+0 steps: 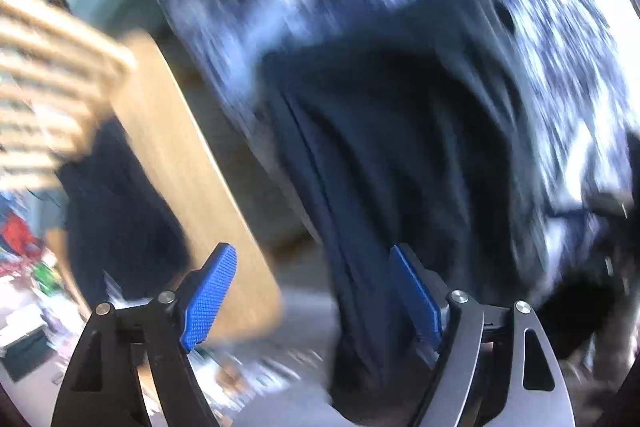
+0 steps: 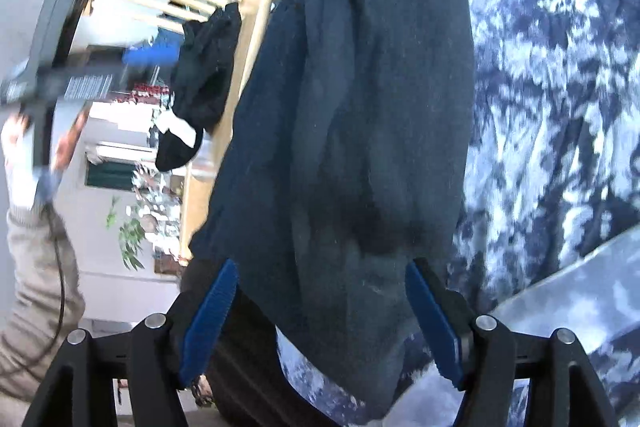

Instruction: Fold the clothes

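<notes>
Right wrist: right hand-held gripper (image 2: 320, 323) spread wide round dark garment (image 2: 352, 131), positioned for grasp.
Left wrist: left hand-held gripper (image 1: 312, 303) released, blurred; garment beside it, ungrasped.

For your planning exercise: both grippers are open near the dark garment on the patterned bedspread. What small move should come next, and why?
Probably close the right gripper on the dark garment. Its jaws stand wide apart with the garment's near edge between them, gripping nothing. The left gripper is also open, but its view is too blurred to judge.
</notes>
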`<state>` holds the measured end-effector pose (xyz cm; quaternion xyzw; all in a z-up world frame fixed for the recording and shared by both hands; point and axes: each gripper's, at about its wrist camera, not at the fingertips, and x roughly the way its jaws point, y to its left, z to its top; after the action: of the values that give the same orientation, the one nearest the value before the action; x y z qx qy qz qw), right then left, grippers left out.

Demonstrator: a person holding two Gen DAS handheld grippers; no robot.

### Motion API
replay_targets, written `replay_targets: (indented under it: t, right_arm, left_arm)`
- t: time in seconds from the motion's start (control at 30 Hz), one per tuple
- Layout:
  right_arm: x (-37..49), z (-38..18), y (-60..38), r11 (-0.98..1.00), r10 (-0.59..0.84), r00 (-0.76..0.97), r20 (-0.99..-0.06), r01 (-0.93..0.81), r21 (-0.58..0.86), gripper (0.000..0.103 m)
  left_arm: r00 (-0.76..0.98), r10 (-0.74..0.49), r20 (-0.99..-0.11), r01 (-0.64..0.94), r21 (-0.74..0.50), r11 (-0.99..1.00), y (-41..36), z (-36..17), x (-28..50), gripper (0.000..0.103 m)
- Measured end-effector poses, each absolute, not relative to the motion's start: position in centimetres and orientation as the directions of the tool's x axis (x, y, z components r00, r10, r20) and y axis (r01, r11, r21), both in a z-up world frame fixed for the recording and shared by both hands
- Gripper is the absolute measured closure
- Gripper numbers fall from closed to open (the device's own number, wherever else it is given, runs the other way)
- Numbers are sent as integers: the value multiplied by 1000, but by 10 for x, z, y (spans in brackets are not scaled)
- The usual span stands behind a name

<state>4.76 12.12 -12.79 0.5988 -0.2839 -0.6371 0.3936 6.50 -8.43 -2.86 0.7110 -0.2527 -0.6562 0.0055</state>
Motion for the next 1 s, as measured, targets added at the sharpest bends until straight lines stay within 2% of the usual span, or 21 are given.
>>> replay_targets:
  t: [0.17, 0.27, 0.37, 0.43, 0.67, 0.9, 1.0]
  right_arm:
    - [75, -137, 104, -540, -817, 129, -562, 171, 824, 24]
    - [90, -137, 102, -543, -818, 127, -561, 152, 826, 24]
    - [99, -138, 99, -540, -824, 123, -553, 127, 832, 23]
    - [101, -143, 99, -573, -804, 123, -582, 101, 813, 23]
    - [103, -143, 103, -566, -819, 80, -568, 50, 823, 23]
    - [96, -138, 109, -557, -829, 46, -558, 34, 830, 23]
    - [94, -142, 105, -572, -818, 50, -573, 25, 820, 26]
  left_arm:
    - [120, -259, -959, -278, 218, -936, -124, -58, 115, 22]
    - [157, -197, -968, -232, 158, -960, -141, -72, 127, 24]
    - [173, -144, -974, -203, 108, -973, -146, -77, 132, 34]
    - [170, -138, -976, -208, 101, -973, -144, -76, 135, 50]
    - [125, -166, -978, -253, 131, -959, -127, -64, 140, 53]
    - [144, -186, -972, -280, 140, -950, -114, -79, 141, 55]
    - [153, -179, -972, -259, 136, -956, -119, -81, 141, 63]
